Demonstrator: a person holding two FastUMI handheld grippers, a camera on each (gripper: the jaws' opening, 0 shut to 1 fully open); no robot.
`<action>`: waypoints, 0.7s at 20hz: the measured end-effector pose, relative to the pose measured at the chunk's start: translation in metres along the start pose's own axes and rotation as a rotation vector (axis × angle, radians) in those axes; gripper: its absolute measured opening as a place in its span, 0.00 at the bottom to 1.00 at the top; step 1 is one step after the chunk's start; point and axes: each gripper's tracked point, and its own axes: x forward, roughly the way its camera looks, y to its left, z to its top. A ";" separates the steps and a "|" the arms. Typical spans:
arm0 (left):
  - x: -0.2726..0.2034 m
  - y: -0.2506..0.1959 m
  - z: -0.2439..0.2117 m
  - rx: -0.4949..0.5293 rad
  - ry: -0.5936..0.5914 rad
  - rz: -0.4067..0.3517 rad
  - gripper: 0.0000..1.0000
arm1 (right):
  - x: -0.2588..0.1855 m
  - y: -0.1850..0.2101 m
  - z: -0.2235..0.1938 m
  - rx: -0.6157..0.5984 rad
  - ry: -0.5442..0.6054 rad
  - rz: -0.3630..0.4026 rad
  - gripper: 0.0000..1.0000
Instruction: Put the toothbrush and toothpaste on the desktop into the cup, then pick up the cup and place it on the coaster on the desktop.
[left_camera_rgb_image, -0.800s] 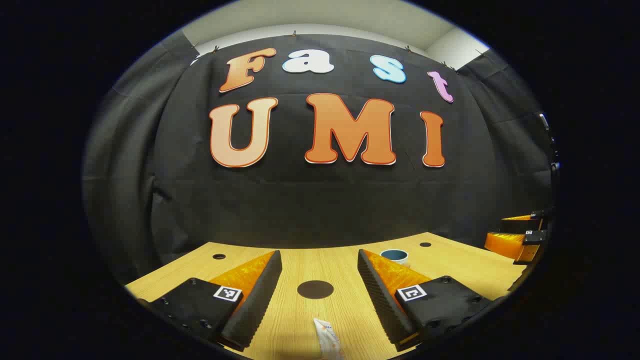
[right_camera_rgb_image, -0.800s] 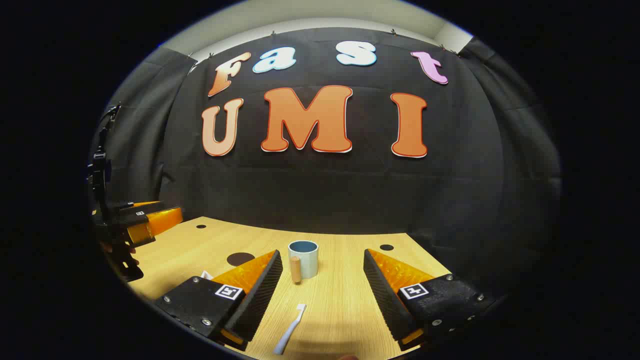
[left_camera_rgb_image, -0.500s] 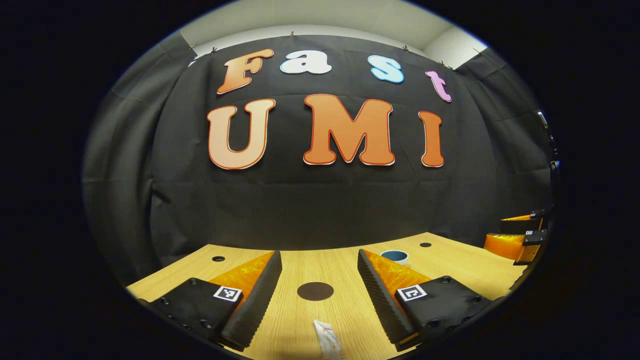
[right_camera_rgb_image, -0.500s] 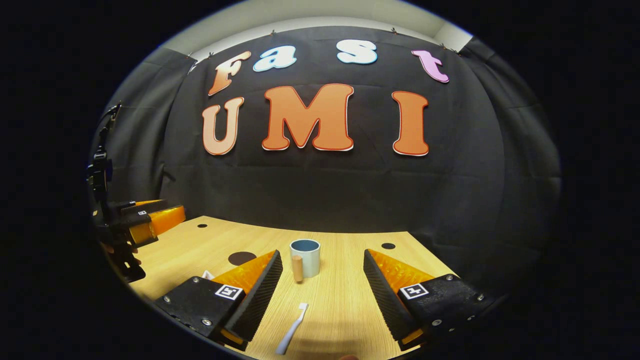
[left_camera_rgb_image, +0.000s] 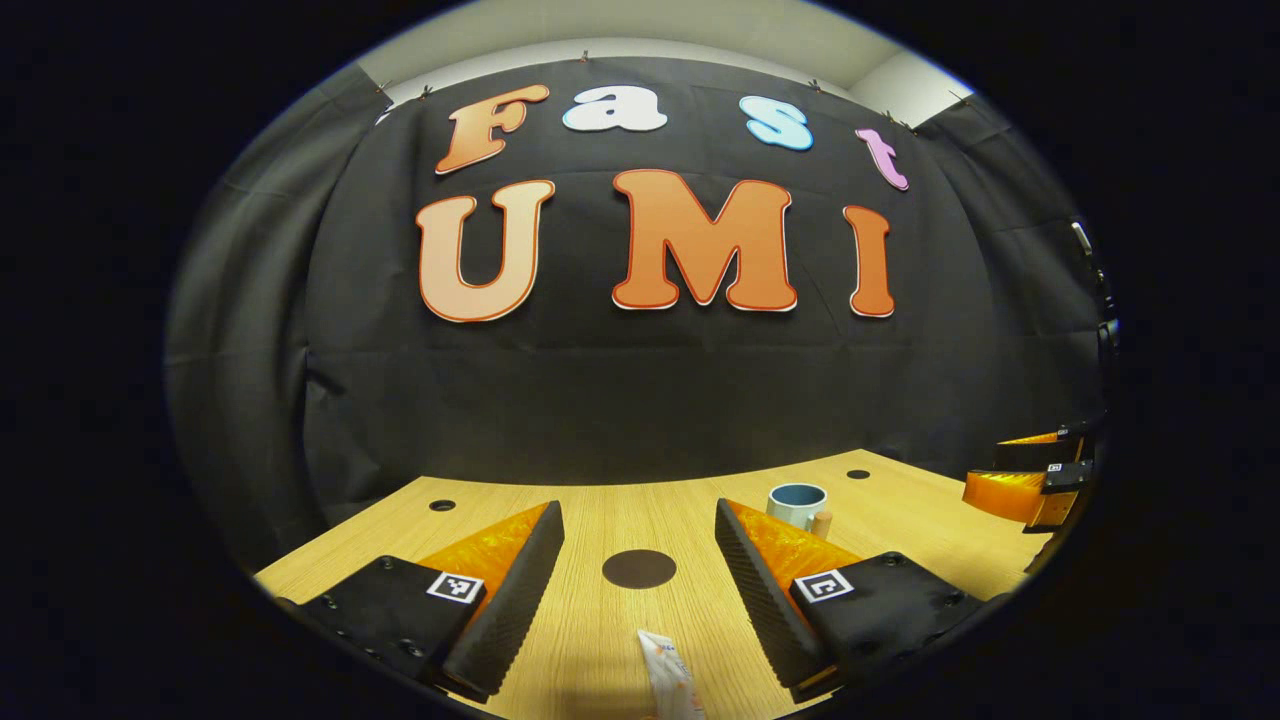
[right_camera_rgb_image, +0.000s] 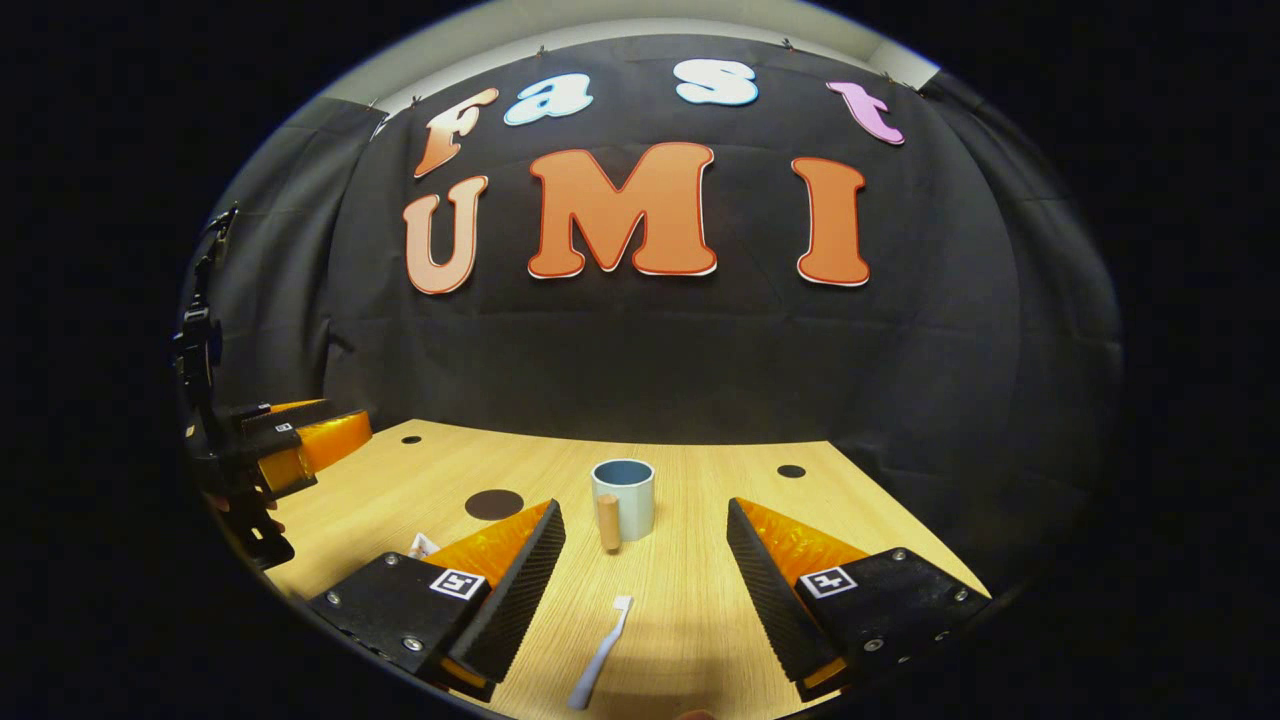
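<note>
- Left gripper (left_camera_rgb_image: 638, 560): jaws stand wide apart, nothing between them. The gripper hangs above the desktop (left_camera_rgb_image: 900, 520), aligned with the toothpaste (left_camera_rgb_image: 668, 680).
- Right gripper (right_camera_rgb_image: 645, 560): jaws likewise spread, holding nothing. It points along the toothbrush (right_camera_rgb_image: 600, 655) toward the cup (right_camera_rgb_image: 624, 496).
- Toothpaste: lies flat at the near edge of the desktop, between the left fingers and below them. The coaster (left_camera_rgb_image: 638, 568), a dark disc, lies just beyond it.
- Toothbrush: lies flat with its head toward the cup, which stands upright and well apart from it.
- Handling, toothpaste: judged light and soft. A tube deforms under pressure, so grip across the flat body with moderate force.
- Handling, toothbrush: judged light, stiff, thin and smooth. It may pivot or slip in the jaws; take hold across the handle near its middle.
- Handling, cup: judged rigid and possibly fragile. A wooden-looking handle projects from its side. Grip over the rim or wall and keep it upright once loaded.
- View differences: the right gripper view presents the toothbrush and the full cup with its handle. The left gripper view presents the toothpaste body and the coaster head-on; its own right finger partly hides the cup.
</note>
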 end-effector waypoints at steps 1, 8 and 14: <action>0.000 -0.001 -0.001 0.005 0.008 -0.002 0.97 | 0.001 0.000 -0.002 0.007 0.014 0.005 0.98; 0.007 -0.010 -0.033 0.029 0.142 -0.018 0.97 | 0.009 0.005 -0.023 0.019 0.151 0.039 0.99; 0.011 -0.013 -0.072 0.044 0.318 -0.038 0.97 | 0.012 0.007 -0.047 0.007 0.275 0.054 0.98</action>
